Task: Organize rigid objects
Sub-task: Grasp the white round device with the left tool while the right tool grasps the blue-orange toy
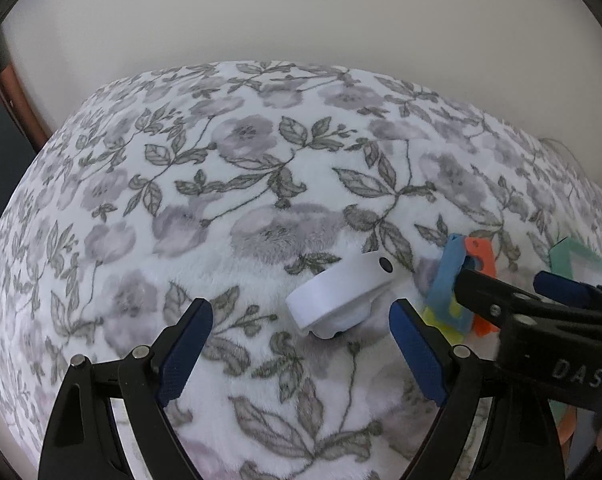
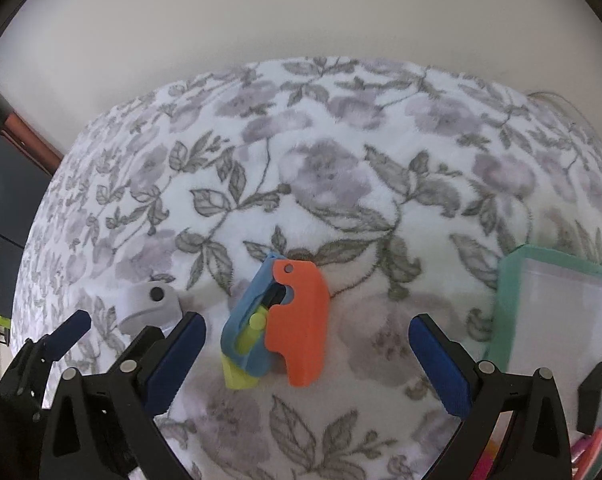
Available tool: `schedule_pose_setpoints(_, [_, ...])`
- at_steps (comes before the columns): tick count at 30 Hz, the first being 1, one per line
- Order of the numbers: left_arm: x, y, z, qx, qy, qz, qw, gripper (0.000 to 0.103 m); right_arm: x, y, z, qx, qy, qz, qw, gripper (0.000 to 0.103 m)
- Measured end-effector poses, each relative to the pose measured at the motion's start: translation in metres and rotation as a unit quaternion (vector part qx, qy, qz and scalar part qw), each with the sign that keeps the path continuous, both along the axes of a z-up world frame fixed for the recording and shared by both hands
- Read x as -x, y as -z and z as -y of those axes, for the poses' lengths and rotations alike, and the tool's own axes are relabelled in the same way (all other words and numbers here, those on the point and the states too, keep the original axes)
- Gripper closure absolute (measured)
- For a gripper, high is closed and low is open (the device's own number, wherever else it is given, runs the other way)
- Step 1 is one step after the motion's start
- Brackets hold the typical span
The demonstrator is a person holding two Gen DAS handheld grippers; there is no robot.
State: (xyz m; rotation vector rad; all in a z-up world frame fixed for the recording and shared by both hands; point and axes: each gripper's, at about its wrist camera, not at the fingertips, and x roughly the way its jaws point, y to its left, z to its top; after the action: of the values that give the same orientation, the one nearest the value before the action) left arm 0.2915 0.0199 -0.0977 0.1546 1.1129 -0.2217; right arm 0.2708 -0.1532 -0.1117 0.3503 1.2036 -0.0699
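A white plastic piece (image 1: 341,296) with a black dot lies on the floral blanket (image 1: 237,184), just ahead of my left gripper (image 1: 301,354), which is open and empty. It also shows in the right wrist view (image 2: 149,306). An orange, blue and yellow plastic toy (image 2: 285,324) lies ahead of my right gripper (image 2: 307,360), which is open and empty around it without touching. The toy also shows in the left wrist view (image 1: 461,284), partly hidden by the right gripper.
A teal-rimmed clear box (image 2: 557,320) stands at the right on the blanket, with pink and orange items near its lower corner. A pale wall rises behind the bed. A brown frame edge (image 2: 29,136) and dark area lie at the left.
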Motion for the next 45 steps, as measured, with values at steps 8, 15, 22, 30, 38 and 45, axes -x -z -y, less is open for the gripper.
schedule_pose_setpoints(8, [-0.003, 0.016, 0.01, -0.029, 0.023, 0.008, 0.9993, 0.013, -0.014, 0.016, -0.018, 0.016, -0.018, -0.018, 1.0, 0.009])
schedule_pose_setpoints(15, [-0.005, 0.024, 0.021, -0.042, 0.039, 0.008, 0.9983, 0.017, -0.017, 0.018, -0.027, 0.051, -0.033, -0.02, 0.998, 0.021])
schedule_pose_setpoints(22, [-0.003, 0.023, 0.031, -0.045, 0.057, 0.011, 0.9973, 0.041, -0.014, 0.015, -0.018, 0.04, -0.035, -0.02, 0.998, 0.035])
schedule_pose_setpoints(30, [0.001, 0.02, 0.035, -0.056, 0.067, 0.012, 0.9961, 0.047, 0.004, 0.013, 0.001, 0.024, -0.03, -0.024, 0.999, 0.035])
schedule_pose_setpoints(38, [0.013, 0.017, 0.025, -0.052, 0.052, -0.006, 0.9973, 0.047, 0.039, 0.01, 0.019, 0.009, -0.015, -0.033, 0.999, 0.035])
schedule_pose_setpoints(45, [0.027, 0.014, 0.011, -0.041, 0.022, -0.034, 0.9983, 0.047, 0.067, 0.008, 0.013, 0.008, -0.023, -0.042, 0.999, 0.035])
